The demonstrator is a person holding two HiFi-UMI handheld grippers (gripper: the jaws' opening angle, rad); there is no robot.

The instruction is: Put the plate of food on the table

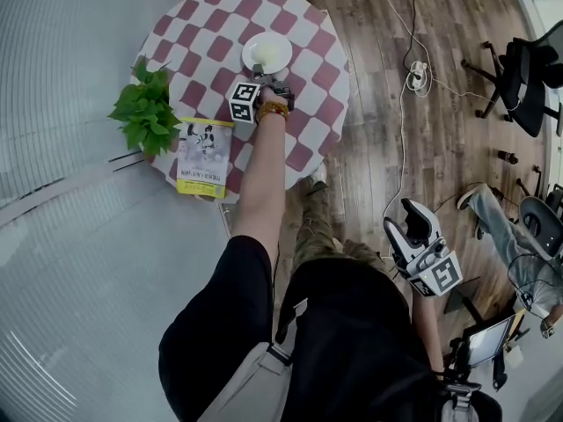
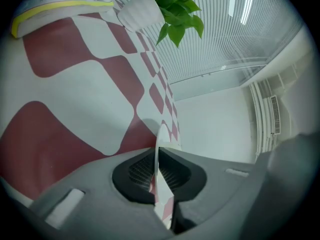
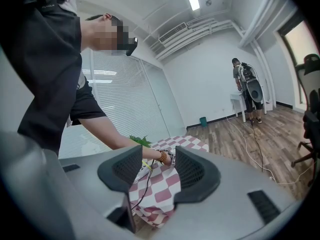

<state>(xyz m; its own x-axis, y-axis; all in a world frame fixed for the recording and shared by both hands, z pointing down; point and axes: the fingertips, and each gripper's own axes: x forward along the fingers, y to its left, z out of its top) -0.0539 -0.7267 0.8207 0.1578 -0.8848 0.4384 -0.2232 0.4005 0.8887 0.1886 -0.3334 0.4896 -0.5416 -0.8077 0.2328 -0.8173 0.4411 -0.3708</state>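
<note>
Close by our right hip, we held the right gripper (image 1: 412, 209) over the wood floor, jaws apart, nothing between them. Further out, a book (image 1: 205, 156) and a potted plant (image 1: 145, 108) sat at the left edge of the table (image 1: 308, 69). Past those, our left gripper (image 1: 259, 70) was clenched on the near rim of the plate of food (image 1: 266, 53). The plate lay straight ahead of those jaws, mid-table, level, on or just over the checked cloth. We judged letting go came next, with the left hand far nearer.

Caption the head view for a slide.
Left gripper clamps a white plate by its rim over checkered table; right gripper open.
</note>
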